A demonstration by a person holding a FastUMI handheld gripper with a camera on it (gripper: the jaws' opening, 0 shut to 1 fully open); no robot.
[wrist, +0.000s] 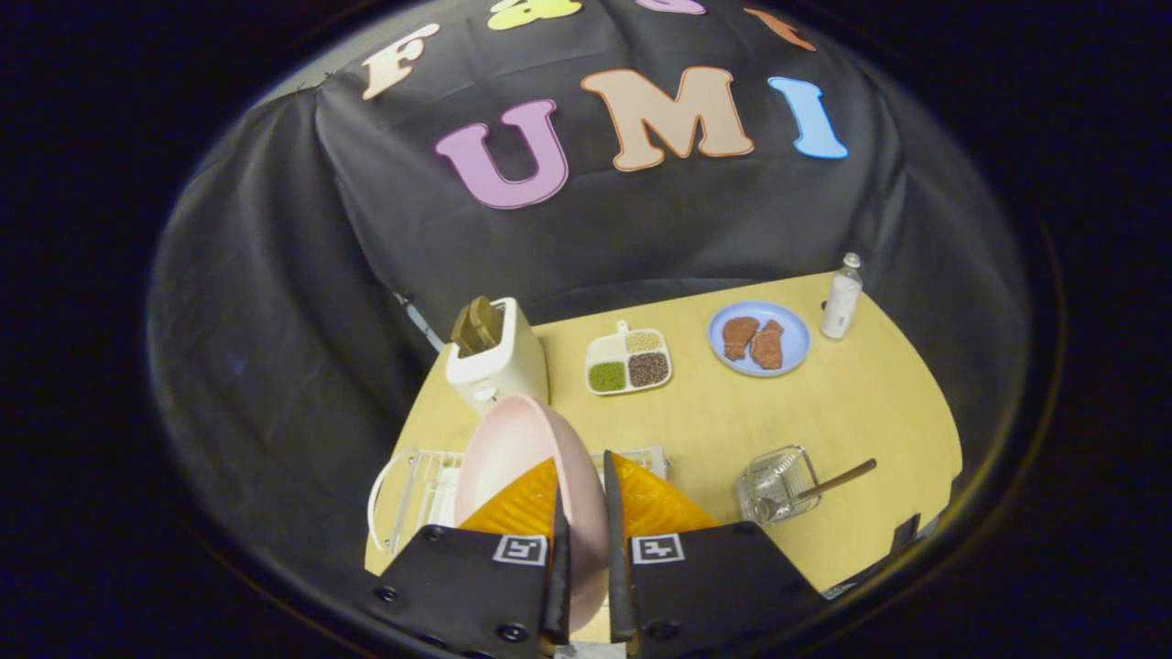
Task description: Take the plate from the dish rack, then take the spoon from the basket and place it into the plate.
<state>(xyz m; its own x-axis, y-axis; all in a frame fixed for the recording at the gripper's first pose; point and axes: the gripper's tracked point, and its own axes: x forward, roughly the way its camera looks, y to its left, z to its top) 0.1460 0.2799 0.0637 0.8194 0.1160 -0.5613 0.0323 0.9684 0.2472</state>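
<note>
The gripper (588, 513) pinches the rim of the pink plate (513, 448), both fingers pressed against its edge; the plate stands tilted on edge above the white dish rack (407, 490). Beyond the plate stands a toaster (499, 361) holding bread. To the right of the plate, on the tabletop (778, 412), a clear basket (776, 483) holds the spoon (829, 482), its handle angled outward. Farther back lie a divided tray (628, 361), a blue plate (760, 339) of meat and a small bottle (841, 297).
</note>
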